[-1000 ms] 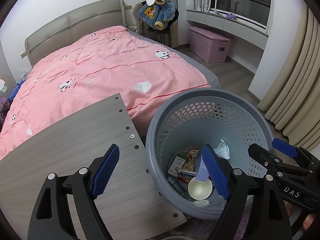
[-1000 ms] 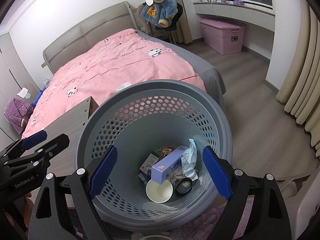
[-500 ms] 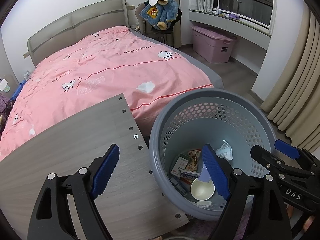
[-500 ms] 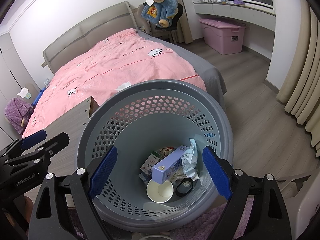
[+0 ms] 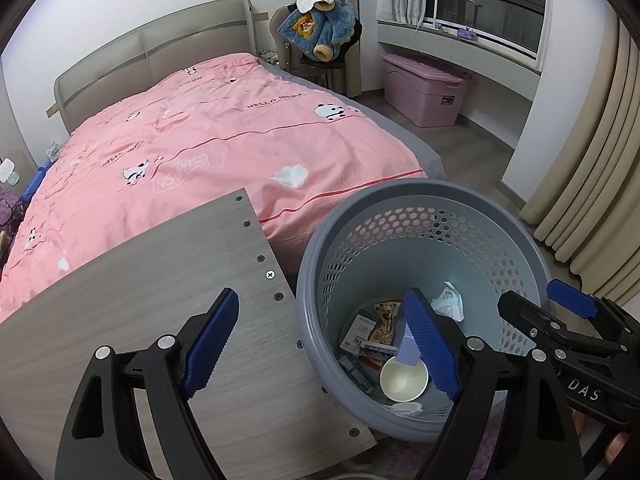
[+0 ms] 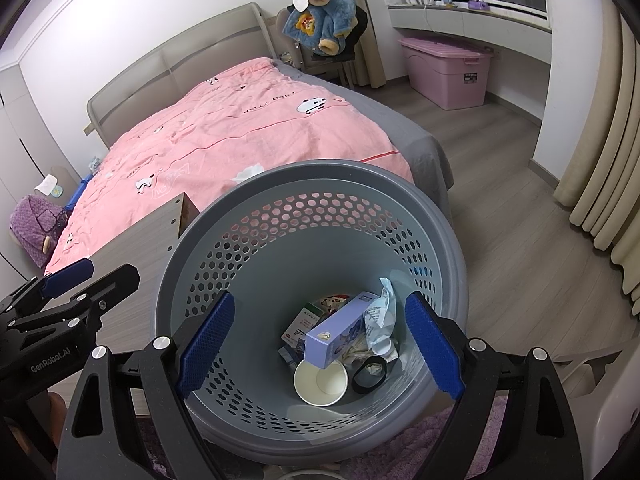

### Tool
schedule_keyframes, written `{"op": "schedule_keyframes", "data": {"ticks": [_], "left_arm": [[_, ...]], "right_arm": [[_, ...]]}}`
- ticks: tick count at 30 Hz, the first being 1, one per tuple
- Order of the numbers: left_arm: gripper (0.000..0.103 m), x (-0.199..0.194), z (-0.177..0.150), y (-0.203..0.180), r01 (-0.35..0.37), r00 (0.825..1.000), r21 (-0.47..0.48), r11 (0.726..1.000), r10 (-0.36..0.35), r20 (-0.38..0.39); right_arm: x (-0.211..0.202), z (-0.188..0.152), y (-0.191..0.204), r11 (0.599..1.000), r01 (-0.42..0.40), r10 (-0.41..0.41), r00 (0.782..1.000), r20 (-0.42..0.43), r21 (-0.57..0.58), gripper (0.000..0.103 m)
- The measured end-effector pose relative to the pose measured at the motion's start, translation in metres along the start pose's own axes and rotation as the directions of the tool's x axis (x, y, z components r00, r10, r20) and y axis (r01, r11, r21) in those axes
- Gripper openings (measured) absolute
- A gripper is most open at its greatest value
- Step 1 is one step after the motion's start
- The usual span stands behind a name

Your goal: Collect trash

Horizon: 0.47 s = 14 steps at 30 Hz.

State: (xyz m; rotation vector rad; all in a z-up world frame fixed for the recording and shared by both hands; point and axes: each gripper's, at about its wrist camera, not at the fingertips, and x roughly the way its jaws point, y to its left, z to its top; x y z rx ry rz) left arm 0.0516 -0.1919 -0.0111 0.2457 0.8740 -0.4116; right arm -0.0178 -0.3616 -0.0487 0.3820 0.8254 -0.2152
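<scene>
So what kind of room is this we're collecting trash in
A bedroom, most likely in a home. A bed with a pink panda quilt fills most of the view, a chair in the corner is piled with a child's jacket, and curtains hang by the window. The trash basket stands near the bed's foot.

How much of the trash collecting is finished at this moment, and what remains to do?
Done: the grey basket already holds a paper cup, a purple box, a crumpled wrapper and small packets. In hand: nothing; the left claw and right claw are both open and empty. Left: a white tissue lies on the pink bed cover, probably next.
</scene>
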Motion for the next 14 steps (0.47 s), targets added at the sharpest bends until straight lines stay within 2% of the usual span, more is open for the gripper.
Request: {"op": "schedule_keyframes", "data": {"ticks": [14], "left_arm": [[0.081, 0.0021, 0.001, 0.0003, -0.011, 1.0, -0.003, 1.0, 0.011, -0.004]], "right_arm": [[-0.0004, -0.0003, 0.0002, 1.0, 0.0, 0.0, 1.0, 0.0, 0.0, 0.085]]}}
